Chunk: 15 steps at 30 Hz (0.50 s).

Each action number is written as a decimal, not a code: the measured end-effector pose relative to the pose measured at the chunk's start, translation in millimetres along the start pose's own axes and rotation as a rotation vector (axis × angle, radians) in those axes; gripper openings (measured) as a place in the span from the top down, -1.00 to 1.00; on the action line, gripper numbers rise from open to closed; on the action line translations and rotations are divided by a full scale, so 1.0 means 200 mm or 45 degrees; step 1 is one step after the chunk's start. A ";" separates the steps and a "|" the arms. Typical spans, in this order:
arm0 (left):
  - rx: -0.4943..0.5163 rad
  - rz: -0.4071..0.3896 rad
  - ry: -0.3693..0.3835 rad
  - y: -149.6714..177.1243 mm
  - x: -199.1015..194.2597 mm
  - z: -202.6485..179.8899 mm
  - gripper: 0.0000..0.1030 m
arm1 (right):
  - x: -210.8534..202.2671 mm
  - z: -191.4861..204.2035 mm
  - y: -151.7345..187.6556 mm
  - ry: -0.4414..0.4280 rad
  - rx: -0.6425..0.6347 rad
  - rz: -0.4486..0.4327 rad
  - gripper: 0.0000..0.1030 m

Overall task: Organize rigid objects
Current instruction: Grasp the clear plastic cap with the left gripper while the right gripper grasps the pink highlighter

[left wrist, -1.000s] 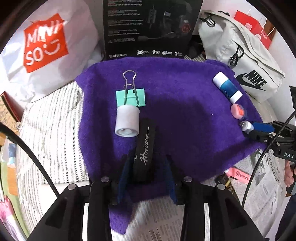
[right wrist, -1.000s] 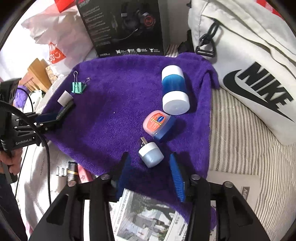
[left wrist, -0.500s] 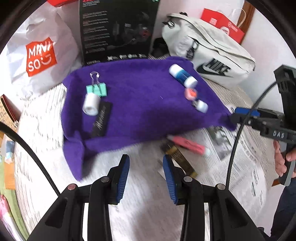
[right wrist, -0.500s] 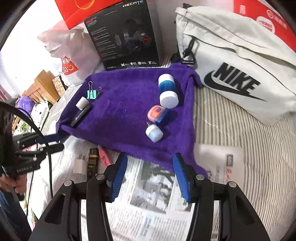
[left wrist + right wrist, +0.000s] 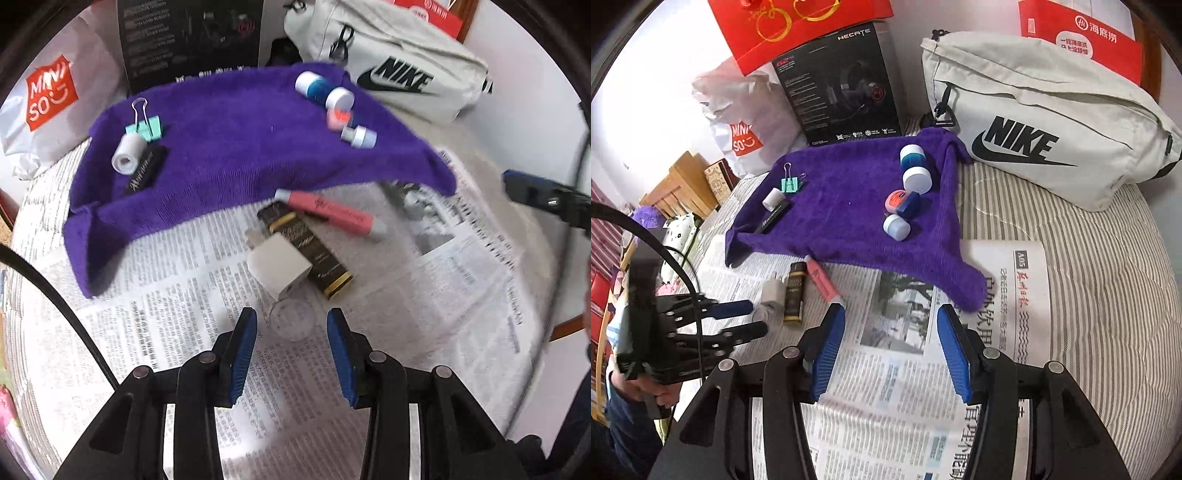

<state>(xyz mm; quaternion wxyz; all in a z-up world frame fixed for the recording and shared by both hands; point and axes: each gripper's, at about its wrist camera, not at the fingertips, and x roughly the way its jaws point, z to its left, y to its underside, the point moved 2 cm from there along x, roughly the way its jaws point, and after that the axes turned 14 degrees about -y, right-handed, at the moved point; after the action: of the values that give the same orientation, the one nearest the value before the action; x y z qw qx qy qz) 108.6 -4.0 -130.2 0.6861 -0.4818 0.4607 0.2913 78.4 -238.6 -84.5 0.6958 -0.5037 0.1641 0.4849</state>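
On the purple towel lie a green binder clip, a white roll, a black "Horizon" strip, a blue-and-white bottle, a pink tin and a small white jar. On the newspaper in front of it are a pink highlighter, a black-and-gold box, a white charger and a small clear round piece. My left gripper is open, its tips either side of the clear piece without touching it. My right gripper is open and empty over the newspaper.
At the back stand a black headset box, a white shopping bag and red bags. A grey Nike bag lies to the right on the striped bedding. In the right wrist view my left gripper and the person's hand are at the left.
Both grippers have drawn back from the towel to the newspaper. The left one let go of the black strip, which stays on the towel. The right one left the small white jar and stands wider.
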 end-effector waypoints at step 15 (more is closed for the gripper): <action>-0.030 -0.045 -0.090 0.03 0.02 0.07 0.51 | 0.14 0.00 0.06 0.002 -0.016 0.089 -0.02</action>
<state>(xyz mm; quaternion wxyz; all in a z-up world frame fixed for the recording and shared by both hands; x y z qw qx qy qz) 110.6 10.9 -135.2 0.7012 -0.4873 0.4243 0.3014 82.3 -224.7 -111.2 0.6752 -0.5023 0.1791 0.5096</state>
